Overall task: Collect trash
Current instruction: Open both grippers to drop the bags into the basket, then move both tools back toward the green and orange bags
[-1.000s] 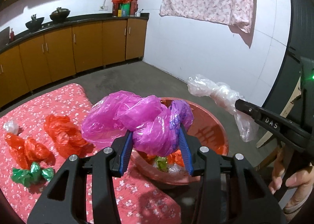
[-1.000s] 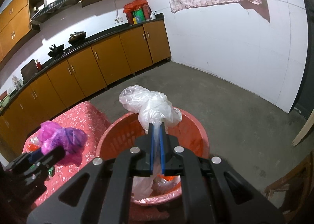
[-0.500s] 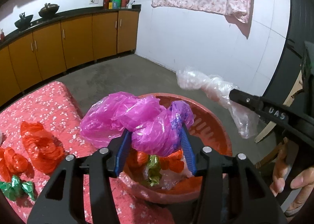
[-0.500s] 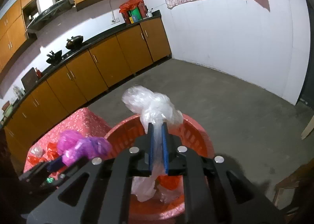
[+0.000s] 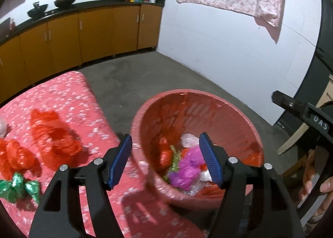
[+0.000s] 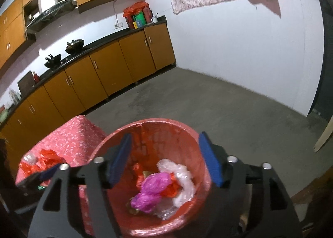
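Both jaws are opening, empty, over the round red plastic basket [image 6: 145, 225]; remaining crumpled red plastic bags [image 5: 52, 133] are best gripped mid-bundle.

Left gripper [image 5: 165, 159] and right gripper [image 6: 164, 159], both tilted downward, jaws opening, nothing between them.
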A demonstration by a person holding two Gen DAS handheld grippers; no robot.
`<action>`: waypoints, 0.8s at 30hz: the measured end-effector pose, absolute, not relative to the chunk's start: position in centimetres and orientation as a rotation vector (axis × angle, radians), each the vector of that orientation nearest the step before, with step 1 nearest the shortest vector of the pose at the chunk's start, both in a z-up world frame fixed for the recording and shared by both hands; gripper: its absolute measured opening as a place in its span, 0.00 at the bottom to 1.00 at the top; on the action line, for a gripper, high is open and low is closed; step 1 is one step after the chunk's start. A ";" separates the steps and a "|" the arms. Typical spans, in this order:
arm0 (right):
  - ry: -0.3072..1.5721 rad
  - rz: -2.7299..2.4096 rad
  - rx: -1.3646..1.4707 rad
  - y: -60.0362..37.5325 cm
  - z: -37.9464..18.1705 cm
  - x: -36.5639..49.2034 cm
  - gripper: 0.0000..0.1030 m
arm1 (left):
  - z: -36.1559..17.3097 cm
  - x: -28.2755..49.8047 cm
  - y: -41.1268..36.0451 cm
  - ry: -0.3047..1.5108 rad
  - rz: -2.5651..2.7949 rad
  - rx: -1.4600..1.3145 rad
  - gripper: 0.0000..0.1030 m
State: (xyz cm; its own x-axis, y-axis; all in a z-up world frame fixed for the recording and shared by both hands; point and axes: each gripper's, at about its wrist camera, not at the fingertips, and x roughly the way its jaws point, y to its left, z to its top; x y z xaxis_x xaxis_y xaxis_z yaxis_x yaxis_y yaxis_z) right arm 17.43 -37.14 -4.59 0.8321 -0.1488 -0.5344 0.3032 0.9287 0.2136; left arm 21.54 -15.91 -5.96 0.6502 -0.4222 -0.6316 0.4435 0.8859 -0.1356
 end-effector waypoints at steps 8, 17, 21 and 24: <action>0.528 -0.213 0.228 -34.6 -4.1 16.9 0.76 | -5.2 19.2 -10.7 0.668 -0.383 0.011 0.72; 0.553 -0.107 0.176 -29.3 -3.9 17.5 0.77 | -4.5 16.6 -2.6 0.597 -0.169 0.022 0.80; 0.569 -0.061 0.156 -27.1 -4.1 17.8 0.78 | -5.4 17.1 1.1 0.615 -0.068 0.031 0.83; 0.582 -0.036 0.146 -26.0 -4.5 18.0 0.78 | -6.3 18.1 2.9 0.643 -0.010 0.035 0.83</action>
